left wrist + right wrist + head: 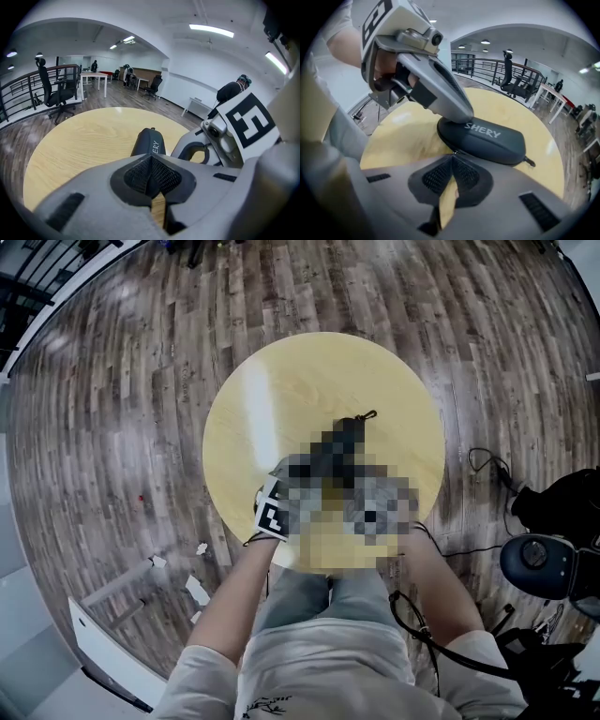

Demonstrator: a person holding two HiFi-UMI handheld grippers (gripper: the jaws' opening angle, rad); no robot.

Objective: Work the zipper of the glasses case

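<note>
Since the whole job hangs on where the zip sits, here's the layout: the glasses case (487, 138) lies about mid-bench, and in the head view its long axis runs roughly from 7 to 1 o'clock, with a little clip loop (368, 415) at the 1 o'clock end. The right claw (452, 161) is clenched tip to tip and parked right against the zipper seam on the case's long side, so the case sits dead ahead at 12 o'clock with its length stretching off toward 3. There's a tiny bit of metal at those tips, but I honestly can't tell if it's pinched. The left claw (151, 161) is squeezed closed too, on nothing I can see. It looks down the case end-on at 12 o'clock, and from the other side its nose seems to rest on the near end. I'd guess left steadies and right pulls along the seam. The bench (281, 390) is a round pale-wood top, otherwise bare, on grey plank floor (112, 381). It's an open office, with a desk chair (51, 93) and railing (18, 89) behind.
</note>
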